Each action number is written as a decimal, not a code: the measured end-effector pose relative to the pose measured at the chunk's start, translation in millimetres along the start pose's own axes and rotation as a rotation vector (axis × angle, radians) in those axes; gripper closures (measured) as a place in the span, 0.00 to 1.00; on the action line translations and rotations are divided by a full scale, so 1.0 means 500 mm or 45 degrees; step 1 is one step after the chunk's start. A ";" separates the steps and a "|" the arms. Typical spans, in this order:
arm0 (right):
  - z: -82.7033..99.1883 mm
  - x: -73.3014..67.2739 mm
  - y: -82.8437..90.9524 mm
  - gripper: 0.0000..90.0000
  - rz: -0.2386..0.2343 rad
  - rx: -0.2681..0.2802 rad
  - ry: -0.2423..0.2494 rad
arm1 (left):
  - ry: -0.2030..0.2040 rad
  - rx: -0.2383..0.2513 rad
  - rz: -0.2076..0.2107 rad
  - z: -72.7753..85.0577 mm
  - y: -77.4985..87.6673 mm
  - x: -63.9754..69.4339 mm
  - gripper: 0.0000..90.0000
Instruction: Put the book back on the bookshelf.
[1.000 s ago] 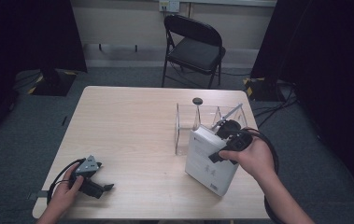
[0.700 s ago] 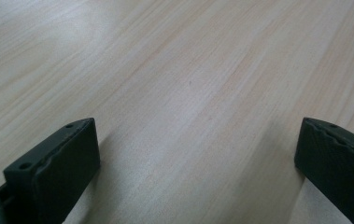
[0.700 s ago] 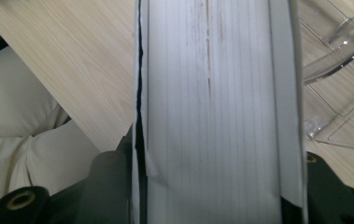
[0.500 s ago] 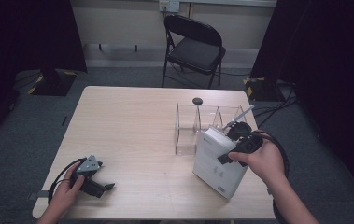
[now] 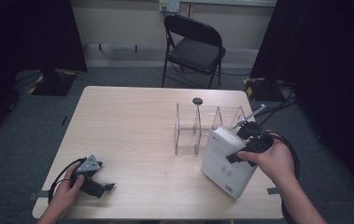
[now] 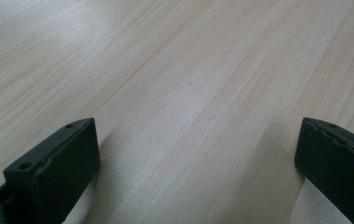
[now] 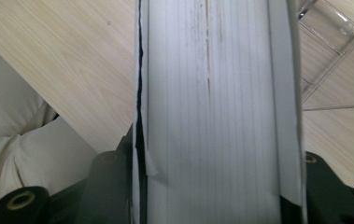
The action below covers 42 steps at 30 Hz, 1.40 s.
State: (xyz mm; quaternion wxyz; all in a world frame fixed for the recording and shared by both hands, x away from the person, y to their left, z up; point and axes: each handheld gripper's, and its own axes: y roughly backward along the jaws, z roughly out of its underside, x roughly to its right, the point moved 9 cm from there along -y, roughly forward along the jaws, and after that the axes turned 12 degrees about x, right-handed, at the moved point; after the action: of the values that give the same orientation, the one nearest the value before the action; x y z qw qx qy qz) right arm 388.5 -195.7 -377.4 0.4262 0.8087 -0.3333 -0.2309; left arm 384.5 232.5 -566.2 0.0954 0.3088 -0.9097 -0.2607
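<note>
My right gripper [image 5: 245, 148] has a thick white book [image 5: 225, 161] clamped across its thickness; in the right gripper view the page block [image 7: 212, 107] runs straight up between my two black jaws, covers pressed on either side, so the jaws stand partly closed at the book's width. From above, the book stands tilted on the table [image 5: 132, 135] at the near right, touching or just short of the clear acrylic divider rack [image 5: 198, 128]; I cannot tell which. Key relation: the rack's slots lie just beyond and left of the book, with its long axis angled against the dividers. I judge the book needs squaring to a slot before it goes in. My left gripper [image 5: 101, 186] rests at the near left corner, well apart, jaws wide open over bare wood, holding nothing.
</note>
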 end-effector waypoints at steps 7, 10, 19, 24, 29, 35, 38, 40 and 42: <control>0.008 0.009 0.001 0.58 0.021 -0.018 0.002 | -0.004 -0.013 0.002 0.001 0.002 0.000 0.00; 0.012 0.012 0.003 0.58 0.013 -0.013 -0.011 | -0.003 -0.013 0.002 0.001 0.001 0.000 0.00; 0.019 0.023 0.014 0.58 0.011 -0.006 -0.050 | -0.001 -0.001 0.000 0.000 0.000 0.000 0.00; 0.024 0.032 0.019 0.58 0.040 -0.011 -0.068 | -0.004 -0.013 0.002 0.001 0.002 0.000 0.00; 0.027 0.040 0.026 0.58 0.051 -0.011 -0.090 | -0.004 -0.013 0.002 0.001 0.002 0.000 0.00; 0.030 0.047 0.032 0.58 0.066 -0.014 -0.101 | -0.003 -0.013 0.002 0.001 0.002 0.000 0.00; 0.032 0.057 0.035 0.58 0.073 -0.009 -0.112 | -0.003 -0.013 0.002 0.001 0.002 0.000 0.00; 0.033 0.060 0.036 0.58 0.080 -0.008 -0.119 | -0.003 -0.013 0.002 0.001 0.002 0.000 0.00; 0.035 0.064 0.037 0.58 0.085 -0.008 -0.122 | -0.003 -0.013 0.002 0.001 0.002 0.000 0.00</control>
State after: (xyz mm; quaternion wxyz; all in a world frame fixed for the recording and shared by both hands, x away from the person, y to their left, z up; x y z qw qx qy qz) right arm 392.4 -236.3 -374.1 0.4199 0.7838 -0.3793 -0.2560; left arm 384.1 233.3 -566.0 0.0960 0.3072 -0.9088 -0.2656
